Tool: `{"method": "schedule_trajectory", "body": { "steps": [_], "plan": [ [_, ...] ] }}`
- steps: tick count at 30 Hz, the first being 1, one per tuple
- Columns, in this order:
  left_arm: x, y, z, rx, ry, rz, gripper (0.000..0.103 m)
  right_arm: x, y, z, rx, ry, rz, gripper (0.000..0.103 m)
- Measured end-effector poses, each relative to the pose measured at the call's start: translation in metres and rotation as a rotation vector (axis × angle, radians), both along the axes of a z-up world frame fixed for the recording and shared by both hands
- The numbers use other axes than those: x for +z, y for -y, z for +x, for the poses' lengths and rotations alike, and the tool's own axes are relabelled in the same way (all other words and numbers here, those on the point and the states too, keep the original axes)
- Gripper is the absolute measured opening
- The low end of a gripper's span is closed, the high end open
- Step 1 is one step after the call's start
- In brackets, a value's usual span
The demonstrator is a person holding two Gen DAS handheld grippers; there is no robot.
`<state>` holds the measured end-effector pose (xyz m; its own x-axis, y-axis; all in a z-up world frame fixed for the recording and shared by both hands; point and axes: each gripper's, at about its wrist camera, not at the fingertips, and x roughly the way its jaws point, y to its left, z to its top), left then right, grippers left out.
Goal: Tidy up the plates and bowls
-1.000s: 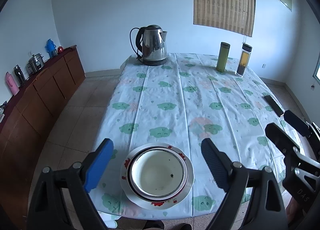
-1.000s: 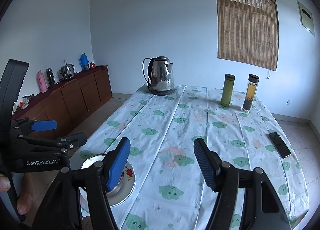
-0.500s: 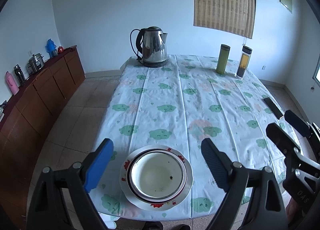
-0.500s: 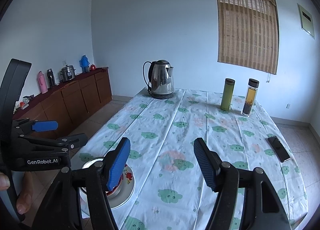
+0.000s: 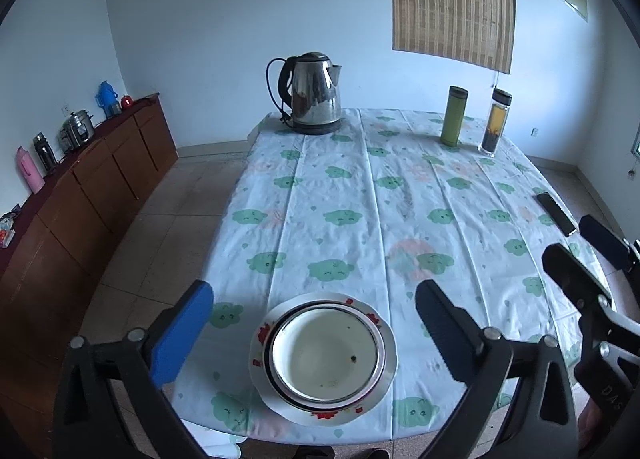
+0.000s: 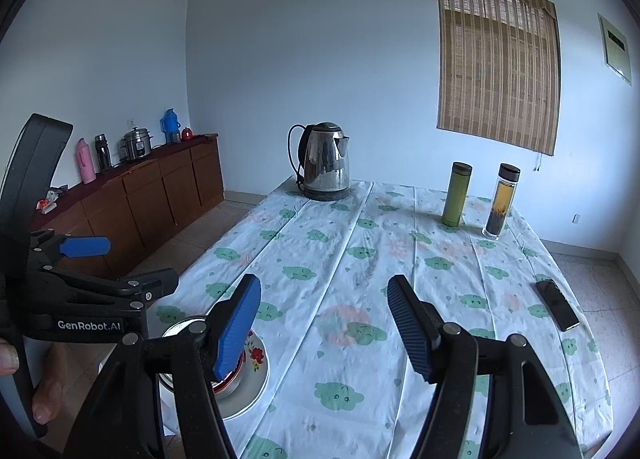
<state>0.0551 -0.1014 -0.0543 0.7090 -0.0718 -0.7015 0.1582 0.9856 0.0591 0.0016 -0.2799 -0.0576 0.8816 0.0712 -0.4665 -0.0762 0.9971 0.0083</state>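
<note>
A white enamel bowl [image 5: 326, 359] sits inside a white plate with red flowers [image 5: 380, 387] near the table's front edge. My left gripper [image 5: 312, 333] is open and empty, hovering above and behind the bowl. In the right wrist view the plate [image 6: 252, 379] and bowl are partly hidden behind my left finger. My right gripper [image 6: 322, 325] is open and empty, held above the table to the right of the plate. The right gripper also shows at the right edge of the left wrist view [image 5: 584, 259].
The table has a cloud-pattern cloth [image 5: 380, 211]. At its far end stand a steel kettle [image 5: 314, 93], a green flask [image 5: 452, 115] and a glass tea bottle [image 5: 496, 121]. A phone [image 5: 556, 213] lies at the right edge. A wooden sideboard [image 5: 92, 183] lines the left wall.
Both grippers have pulled back and risen slightly, so the table looks a little farther away. The bowl and plate have not moved. Both stay open.
</note>
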Motion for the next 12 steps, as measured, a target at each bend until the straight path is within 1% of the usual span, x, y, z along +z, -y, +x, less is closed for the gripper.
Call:
{"method": "schedule_trajectory", "body": {
  "steps": [7, 12],
  "plan": [
    [0.0006, 0.0001, 0.0005, -0.003, 0.024, 0.003, 0.103, -0.0011, 0.0002, 0.0027, 0.006, -0.008, 0.000, 0.068],
    [0.0008, 0.0006, 0.0017, -0.004, 0.019, 0.002, 0.103, -0.0023, 0.0020, 0.0039, 0.006, -0.011, 0.002, 0.068]
  ]
}}
